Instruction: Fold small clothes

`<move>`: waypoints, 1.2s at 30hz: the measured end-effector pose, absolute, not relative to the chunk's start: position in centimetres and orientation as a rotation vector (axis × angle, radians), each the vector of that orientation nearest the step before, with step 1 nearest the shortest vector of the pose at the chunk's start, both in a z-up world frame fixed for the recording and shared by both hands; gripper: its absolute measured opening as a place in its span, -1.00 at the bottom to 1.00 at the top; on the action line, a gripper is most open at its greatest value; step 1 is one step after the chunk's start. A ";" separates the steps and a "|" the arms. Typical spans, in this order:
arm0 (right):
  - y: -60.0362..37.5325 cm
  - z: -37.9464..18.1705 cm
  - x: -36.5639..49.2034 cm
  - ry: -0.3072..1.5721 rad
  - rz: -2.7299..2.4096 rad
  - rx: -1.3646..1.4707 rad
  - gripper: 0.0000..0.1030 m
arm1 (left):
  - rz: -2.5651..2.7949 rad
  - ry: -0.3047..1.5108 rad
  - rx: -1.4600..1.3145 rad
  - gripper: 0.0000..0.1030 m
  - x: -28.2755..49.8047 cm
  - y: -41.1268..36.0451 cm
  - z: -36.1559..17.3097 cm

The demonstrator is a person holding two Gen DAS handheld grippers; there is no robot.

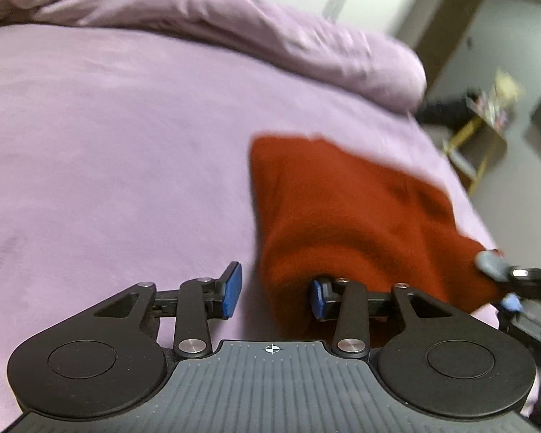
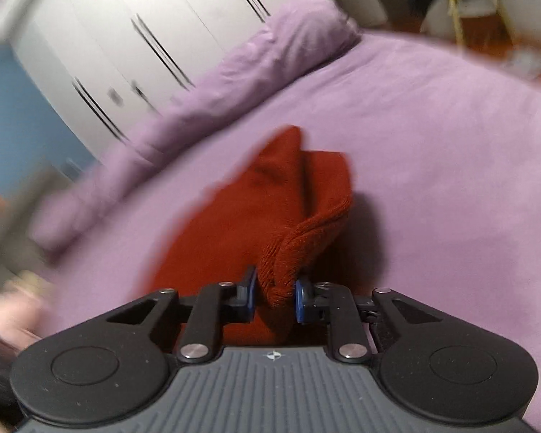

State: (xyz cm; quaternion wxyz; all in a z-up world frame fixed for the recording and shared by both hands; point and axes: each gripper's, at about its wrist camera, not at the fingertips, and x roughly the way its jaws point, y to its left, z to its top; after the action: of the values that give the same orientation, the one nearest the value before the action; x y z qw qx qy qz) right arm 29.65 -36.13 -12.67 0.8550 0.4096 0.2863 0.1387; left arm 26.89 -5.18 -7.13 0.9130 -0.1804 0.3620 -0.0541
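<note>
The right gripper (image 2: 274, 294) pinched the red garment (image 2: 256, 202) by its ribbed edge; the left gripper (image 1: 276, 294) stood spread, one finger under cloth. A clean fold on the bed (image 2: 432, 144) needed the left to close before lifting.

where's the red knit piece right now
The red knit garment lies on the purple bed sheet, mid-frame in the right wrist view, its near edge pinched in the right gripper.

I see a rust-red knitted garment (image 2: 256, 195) lying rumpled on the purple bedsheet (image 2: 432, 151), partly folded over itself, its ribbed edge (image 2: 306, 238) raised off the sheet, well short of the pillow (image 2: 288, 47).
</note>
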 end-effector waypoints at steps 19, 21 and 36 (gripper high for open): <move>-39.1 -13.1 35.7 0.728 0.158 0.725 0.39 | -0.212 0.772 -0.284 0.16 26.0 0.0 -5.0; -37.6 -13.1 37.9 0.739 0.162 0.646 0.37 | -0.213 0.775 -0.270 0.16 27.3 -0.7 -4.8; -37.5 -14.2 40.7 0.671 0.170 0.498 -0.49 | -0.310 0.876 -0.366 0.48 35.0 -4.6 -8.2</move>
State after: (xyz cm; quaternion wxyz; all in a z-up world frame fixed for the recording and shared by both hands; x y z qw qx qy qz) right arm 40.70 -37.54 -14.16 0.9105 0.2415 0.3253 0.0825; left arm 35.04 -4.58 -8.24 0.8779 -0.1755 0.4200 -0.1487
